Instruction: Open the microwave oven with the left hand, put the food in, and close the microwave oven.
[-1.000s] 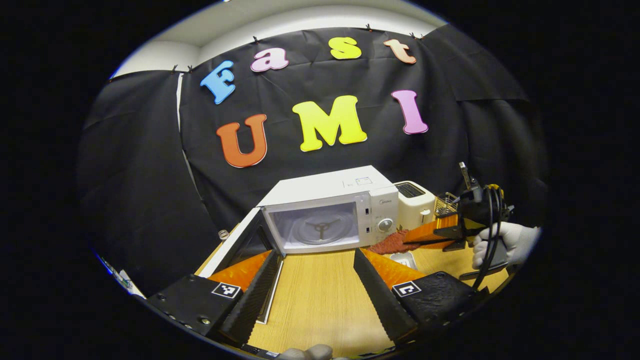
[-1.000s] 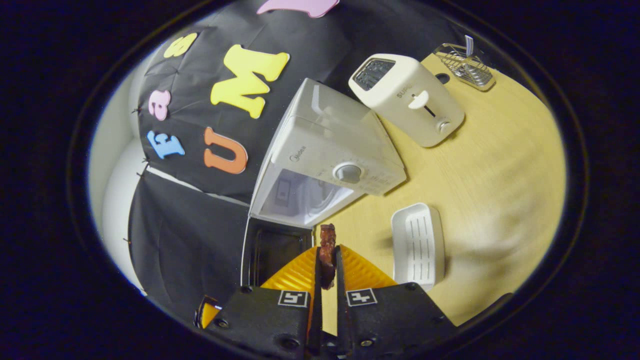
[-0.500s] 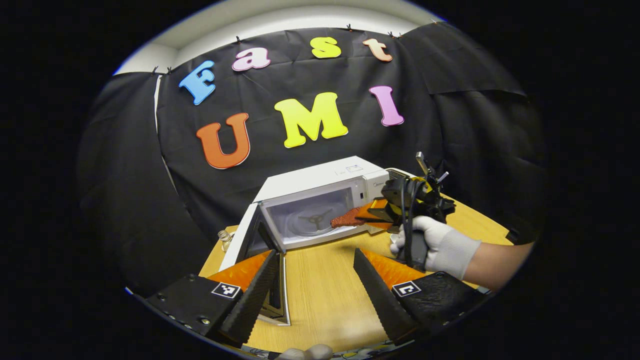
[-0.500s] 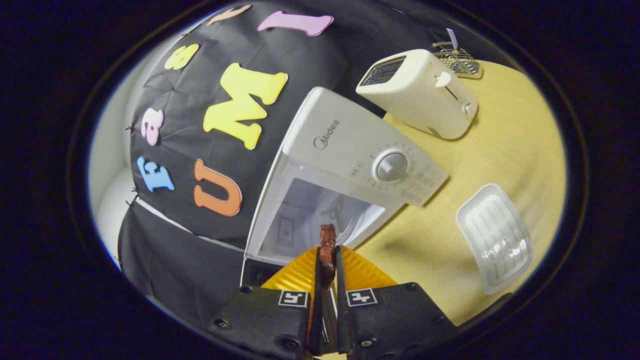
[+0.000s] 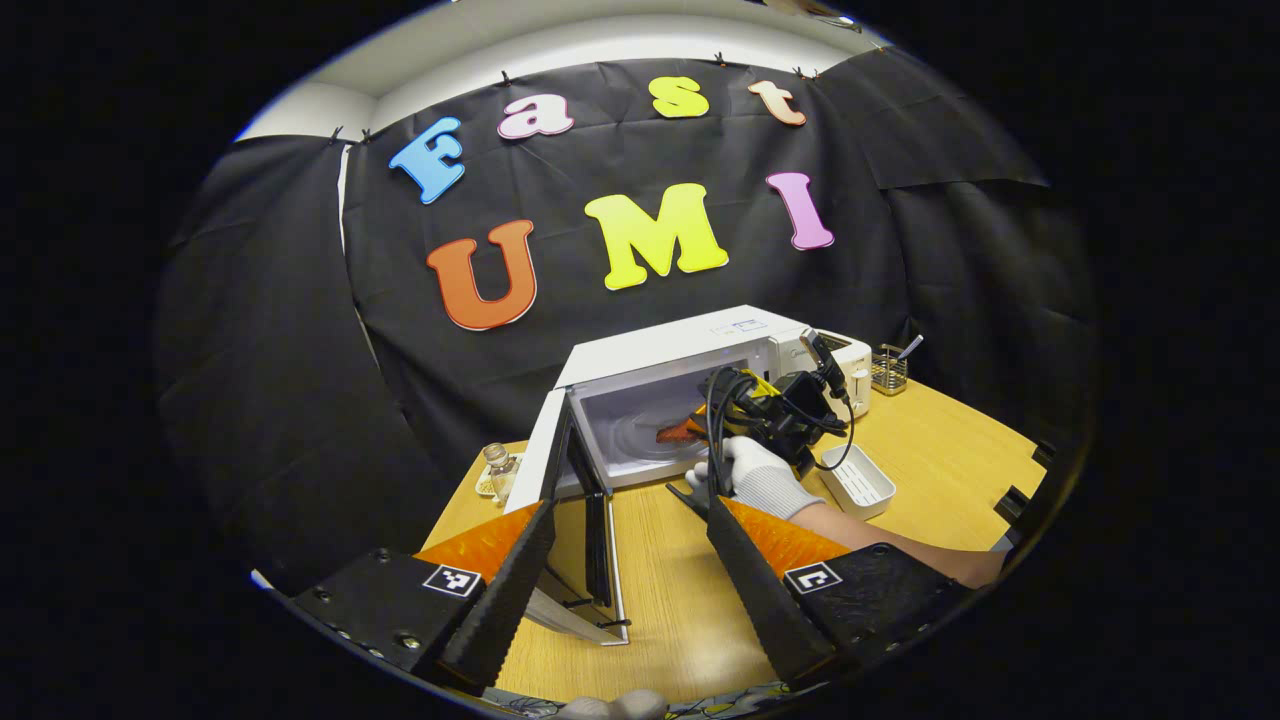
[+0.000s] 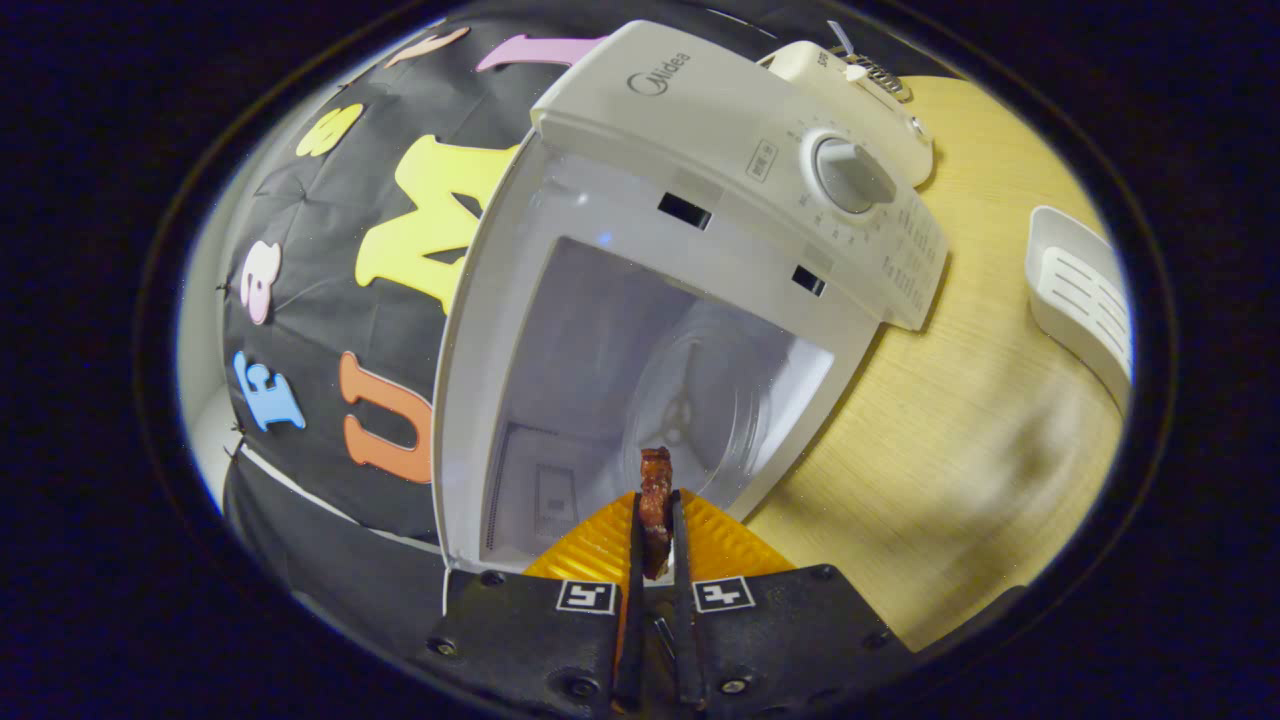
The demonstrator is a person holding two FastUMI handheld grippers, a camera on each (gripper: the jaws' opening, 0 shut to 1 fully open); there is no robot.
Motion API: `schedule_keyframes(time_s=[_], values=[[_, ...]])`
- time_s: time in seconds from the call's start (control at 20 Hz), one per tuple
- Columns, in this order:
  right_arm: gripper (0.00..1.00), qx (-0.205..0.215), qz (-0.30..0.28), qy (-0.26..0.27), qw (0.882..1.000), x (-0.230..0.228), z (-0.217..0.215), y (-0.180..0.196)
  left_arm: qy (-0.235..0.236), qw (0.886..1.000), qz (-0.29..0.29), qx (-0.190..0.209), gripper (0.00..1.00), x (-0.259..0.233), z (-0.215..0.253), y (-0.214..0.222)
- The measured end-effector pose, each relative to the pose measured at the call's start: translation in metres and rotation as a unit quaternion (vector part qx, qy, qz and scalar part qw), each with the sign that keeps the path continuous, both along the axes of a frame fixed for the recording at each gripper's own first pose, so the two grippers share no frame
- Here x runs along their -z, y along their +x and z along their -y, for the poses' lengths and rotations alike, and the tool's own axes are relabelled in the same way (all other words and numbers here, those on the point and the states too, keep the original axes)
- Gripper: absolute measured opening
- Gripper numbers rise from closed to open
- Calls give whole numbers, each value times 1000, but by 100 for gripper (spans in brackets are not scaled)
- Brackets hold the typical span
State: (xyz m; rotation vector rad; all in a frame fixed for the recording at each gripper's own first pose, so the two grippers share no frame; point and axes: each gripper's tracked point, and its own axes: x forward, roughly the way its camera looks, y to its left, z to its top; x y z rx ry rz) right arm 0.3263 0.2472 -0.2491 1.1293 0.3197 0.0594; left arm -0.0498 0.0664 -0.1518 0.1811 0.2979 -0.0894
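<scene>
Two fingers of the right gripper are seen pressed together on a thin reddish-brown piece of food, which stands on edge between them and pokes out past their tips. Directly ahead of the tips the microwave is seen with its cavity open; the glass turntable lies just beyond the food. Past the control panel with its dial, a toaster is partly seen, and to the right a white ridged tray rests on the wooden table.

Fingers of the left gripper are held wide apart, with nothing between them, above the table. Just ahead of the left finger the microwave door is seen swung open. Farther on, a gloved hand holds the right gripper at the mouth of the microwave, with the food inside the opening over the turntable. Left of the door a small jar is noted.
</scene>
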Motion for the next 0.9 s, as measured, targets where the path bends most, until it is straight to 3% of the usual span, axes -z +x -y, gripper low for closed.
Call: schedule_keyframes(time_s=[0.15,0.6,0.75,0.8,0.85,0.9], values=[[15,27,2,-22,999,3,-7,22,-4,1000,-5,-14,94,8,-17,-3],[15,49,17,-97,994,15,-18,64,-18,999,-10,-35,94,23,-42,2],[17,54,5,-153,987,22,-13,66,-19,999,-9,-42,94,23,-47,2],[12,56,0,-181,982,24,-9,67,-17,999,-12,-44,94,26,-48,2],[26,54,-2,-196,979,25,-8,66,-17,999,-12,-45,94,26,-50,0],[30,53,-2,-201,978,24,-6,66,-16,999,-11,-46,94,25,-51,0]])
